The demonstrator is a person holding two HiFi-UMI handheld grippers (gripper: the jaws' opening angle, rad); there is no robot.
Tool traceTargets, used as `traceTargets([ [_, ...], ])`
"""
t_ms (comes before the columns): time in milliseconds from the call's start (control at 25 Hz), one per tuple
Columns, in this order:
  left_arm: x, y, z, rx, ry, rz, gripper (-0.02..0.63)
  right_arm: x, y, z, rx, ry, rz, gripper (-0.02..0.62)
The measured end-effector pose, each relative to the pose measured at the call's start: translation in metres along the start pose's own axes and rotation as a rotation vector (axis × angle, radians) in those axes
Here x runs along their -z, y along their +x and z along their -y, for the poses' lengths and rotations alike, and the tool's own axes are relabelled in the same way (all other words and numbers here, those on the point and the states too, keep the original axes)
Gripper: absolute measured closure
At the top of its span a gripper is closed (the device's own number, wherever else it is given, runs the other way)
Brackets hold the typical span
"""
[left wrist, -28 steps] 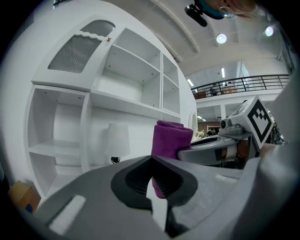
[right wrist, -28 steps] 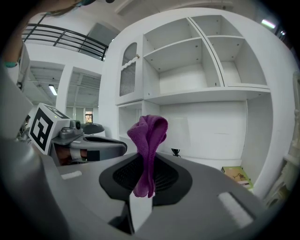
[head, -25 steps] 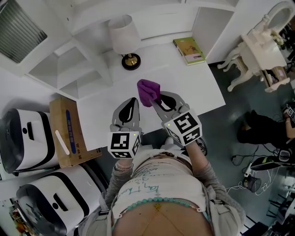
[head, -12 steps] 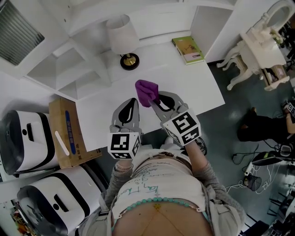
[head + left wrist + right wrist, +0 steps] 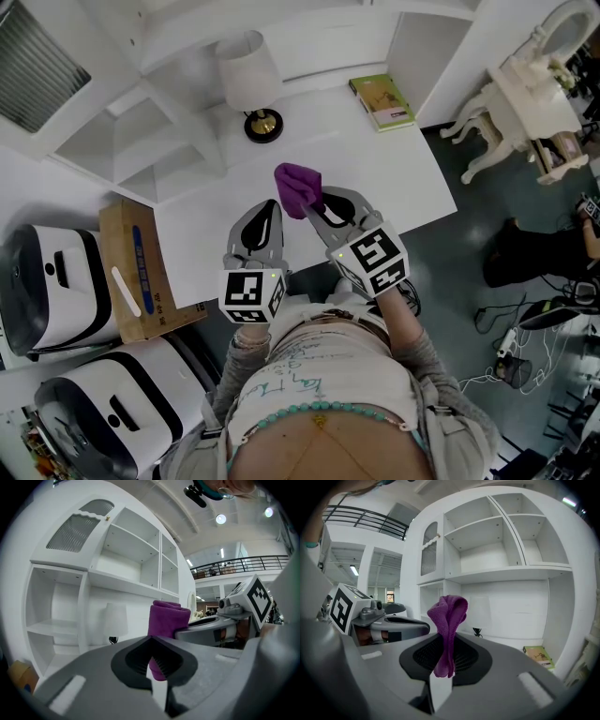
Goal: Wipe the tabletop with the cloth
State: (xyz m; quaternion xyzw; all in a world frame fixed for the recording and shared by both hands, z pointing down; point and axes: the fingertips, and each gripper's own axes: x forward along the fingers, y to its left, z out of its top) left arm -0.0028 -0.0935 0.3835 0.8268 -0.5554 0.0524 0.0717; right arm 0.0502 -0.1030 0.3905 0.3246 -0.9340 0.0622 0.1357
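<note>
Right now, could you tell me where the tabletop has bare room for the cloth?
The tabletop is bare from the book down to its near right corner, and between the lamp and the book. Only the back is occupied, plus the near edge, where the right gripper holds the cloth beside the left gripper.

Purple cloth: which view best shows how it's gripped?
The right gripper view: the purple cloth stands bunched upright, pinched between the right tool's jaws. The head view shows it only from above, as a small wad at that tool's tip. The left gripper view shows its side, beyond the left tool's shut, empty jaws.
</note>
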Motion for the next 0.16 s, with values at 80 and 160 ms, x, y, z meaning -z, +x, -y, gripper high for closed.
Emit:
traceTargets([
  [80, 0.0004, -0.0006, 0.0002, -0.001, -0.001, -0.001, 0.606, 0.0001, -0.0004, -0.0008, -0.002, -0.001, -0.001, 0.520],
  [160, 0.0005, -0.0014, 0.0002, -0.002, -0.001, -0.001, 0.606, -0.0002, -0.0007, -0.0017, -0.005, -0.002, 0.000, 0.520],
])
